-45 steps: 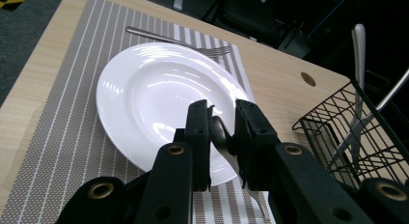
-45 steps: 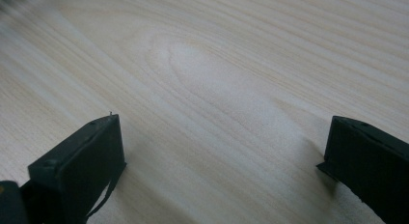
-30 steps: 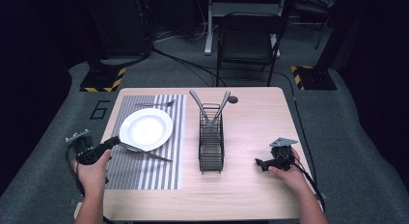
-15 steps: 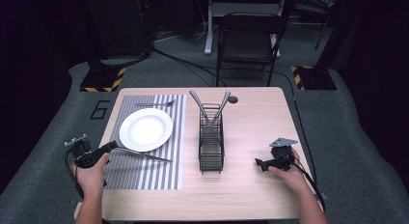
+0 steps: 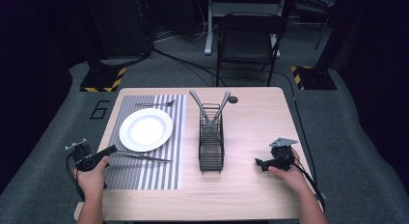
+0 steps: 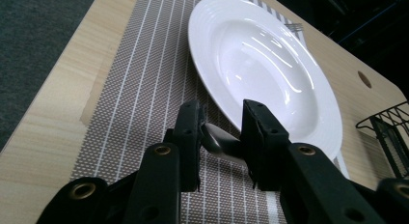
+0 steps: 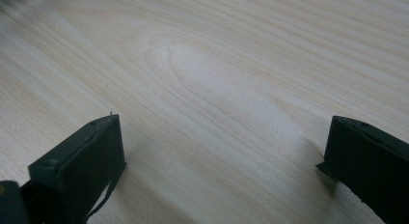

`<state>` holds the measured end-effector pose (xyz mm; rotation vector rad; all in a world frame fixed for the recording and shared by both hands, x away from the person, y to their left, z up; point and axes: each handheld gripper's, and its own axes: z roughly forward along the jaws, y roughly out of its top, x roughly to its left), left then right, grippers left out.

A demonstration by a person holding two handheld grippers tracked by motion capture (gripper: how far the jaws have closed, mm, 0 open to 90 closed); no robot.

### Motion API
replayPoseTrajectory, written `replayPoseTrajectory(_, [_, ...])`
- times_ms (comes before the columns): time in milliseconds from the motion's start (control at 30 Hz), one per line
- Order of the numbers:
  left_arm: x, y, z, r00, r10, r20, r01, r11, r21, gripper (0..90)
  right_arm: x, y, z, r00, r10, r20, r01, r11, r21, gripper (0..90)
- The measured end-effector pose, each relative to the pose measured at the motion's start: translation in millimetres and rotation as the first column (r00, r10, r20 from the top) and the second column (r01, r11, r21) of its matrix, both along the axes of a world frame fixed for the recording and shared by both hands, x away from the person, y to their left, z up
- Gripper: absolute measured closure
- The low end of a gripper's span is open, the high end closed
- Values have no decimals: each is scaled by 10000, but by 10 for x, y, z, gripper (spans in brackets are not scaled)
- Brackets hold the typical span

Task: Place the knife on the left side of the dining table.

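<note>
Knife (image 5: 144,157) lies on the striped mat (image 5: 144,178), just in front of the white plate (image 5: 145,129), blade pointing toward the rack. Its handle end sits between the jaws of the left gripper (image 5: 110,150); in the left gripper view the jaws stand close on either side of the metal handle (image 6: 219,141), clamped on it or nearly so, contact looks made. Left hand (image 5: 91,178) holds that gripper at the mat's near left corner. Plate (image 6: 260,69) sits on the mat (image 6: 140,89), rim just beyond the jaws.

Fork (image 5: 154,104) lies on the mat's far edge, behind the plate, apart from it. Black wire rack (image 5: 211,144) stands mid-surface, right of the mat, two utensils (image 5: 211,108) leaning crossed out of its far end. Rack corner also shows at the right edge of the left gripper view (image 6: 386,132).

Right gripper (image 5: 260,163) rests low on the wooden surface (image 5: 260,118), right of the rack, well apart from it, held by the right hand (image 5: 289,175). Its jaws are wide apart, nothing between them, bare wood (image 7: 217,89) under them.
</note>
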<state>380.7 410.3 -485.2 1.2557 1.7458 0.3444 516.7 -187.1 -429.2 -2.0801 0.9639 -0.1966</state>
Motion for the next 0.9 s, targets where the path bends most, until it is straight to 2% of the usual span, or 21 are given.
replayPoseTrajectory(67, [-2,7,-12,10000,-16,-36,16,10000,-18,686,0,0,0,10000,2,0,-2,10000,-2,0])
replayPoseTrajectory(100, [-3,21,-35,9997,26,-239,-29,9999,-110,686,0,0,0,10000,0,-4,0,10000,-2,0])
replayPoseTrajectory(400, [13,47,-137,9986,128,-507,-137,9998,-171,679,1,0,0,10000,3,-4,-3,10000,6,0])
replayPoseTrajectory(567, [14,76,-197,9981,32,-618,-41,9999,-139,672,1,0,0,10000,2,-6,-2,10000,2,0])
replayPoseTrajectory(900, [53,126,-313,9944,-61,-1056,25,9994,-337,667,1,0,0,10000,2,-4,-2,10000,3,0])
